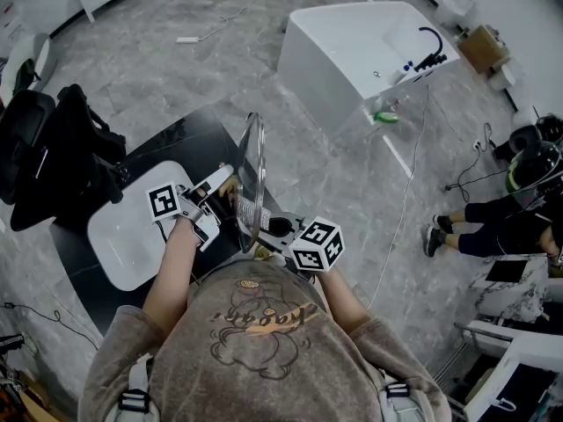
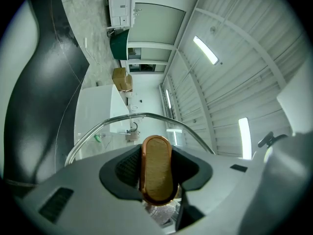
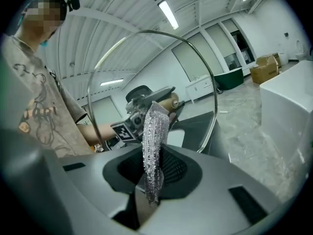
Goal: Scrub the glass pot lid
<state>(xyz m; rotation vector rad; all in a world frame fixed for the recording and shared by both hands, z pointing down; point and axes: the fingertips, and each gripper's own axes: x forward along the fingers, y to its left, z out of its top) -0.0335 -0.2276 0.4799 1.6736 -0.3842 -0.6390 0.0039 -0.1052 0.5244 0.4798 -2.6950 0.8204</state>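
The glass pot lid (image 1: 252, 170) stands on edge in front of me, its steel rim (image 2: 122, 119) arching across the left gripper view. My left gripper (image 1: 225, 192) is shut on the lid's wooden knob (image 2: 156, 169), which fills the gap between its jaws. My right gripper (image 1: 266, 229) is shut on a silvery mesh scrubber (image 3: 153, 143) that hangs up against the lid's near face (image 3: 195, 82). The scrubber (image 1: 252, 215) lies on the glass low down by the rim. Through the glass, the right gripper view shows the left gripper (image 3: 146, 101) and the knob.
Below the grippers a black table (image 1: 189, 134) carries a white basin (image 1: 132, 236). A white bathtub (image 1: 352, 51) stands behind on the marble floor. A black chair (image 1: 48, 152) is at the left, a seated person (image 1: 497, 218) at the right, and cables (image 1: 400, 209) trail across the floor.
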